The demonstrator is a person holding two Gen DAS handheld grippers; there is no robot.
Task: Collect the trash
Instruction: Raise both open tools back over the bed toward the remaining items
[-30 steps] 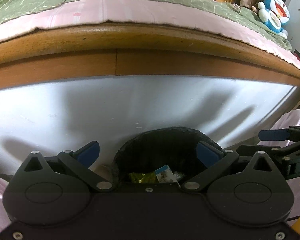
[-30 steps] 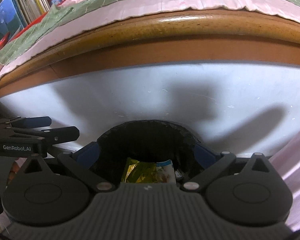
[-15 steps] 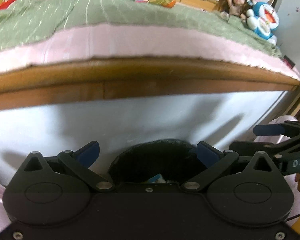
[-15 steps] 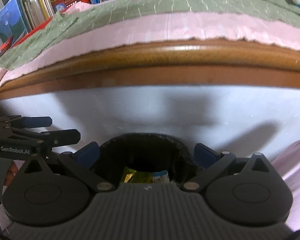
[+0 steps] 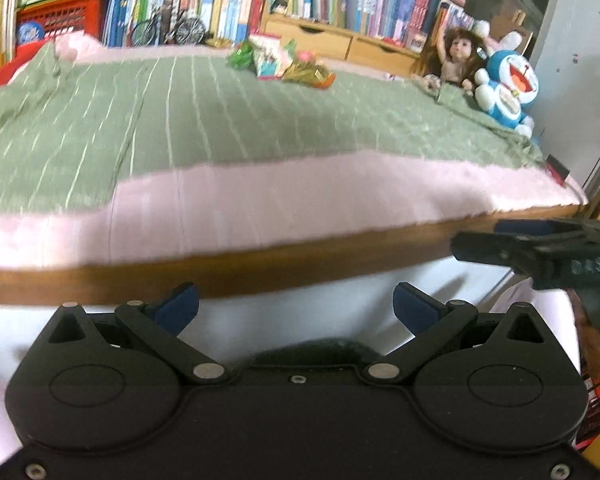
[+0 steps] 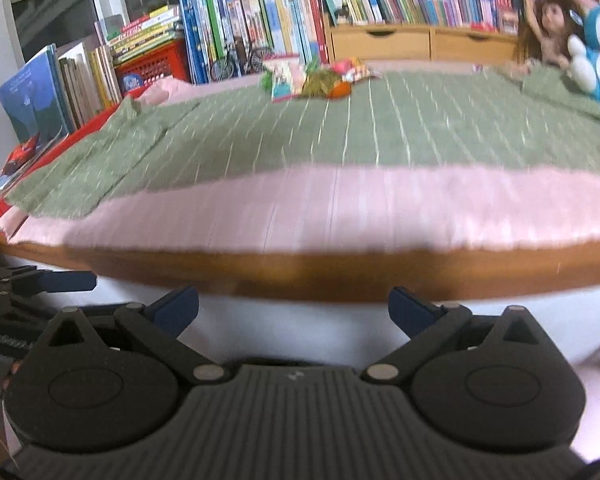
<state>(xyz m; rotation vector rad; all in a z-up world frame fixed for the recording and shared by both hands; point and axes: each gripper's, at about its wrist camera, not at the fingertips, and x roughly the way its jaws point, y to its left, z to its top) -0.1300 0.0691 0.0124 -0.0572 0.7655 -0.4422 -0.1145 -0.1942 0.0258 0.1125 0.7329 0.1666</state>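
Observation:
A small heap of crumpled snack wrappers (image 5: 284,62) lies far back on the green bedspread (image 5: 220,120); the right wrist view shows the same wrappers (image 6: 316,76) just left of centre. My left gripper (image 5: 296,308) is open and empty, held low in front of the bed's wooden side rail (image 5: 260,268). My right gripper (image 6: 294,306) is also open and empty, at the same height, and appears from the side (image 5: 540,248) at the right edge of the left wrist view. Only the dark rim of the black bin (image 5: 320,350) shows between the left fingers.
A doll (image 5: 458,56) and a blue-white cat plush (image 5: 508,88) sit at the bed's far right. Bookshelves (image 6: 340,4), wooden drawers (image 6: 400,42) and a red crate (image 6: 152,68) line the far side. A pink sheet (image 6: 340,208) overhangs the near edge.
Both grippers have risen and tilted up from over the bin. The bin with its wrappers has dropped almost out of view, and the bed top with the wrapper heap has come into view.

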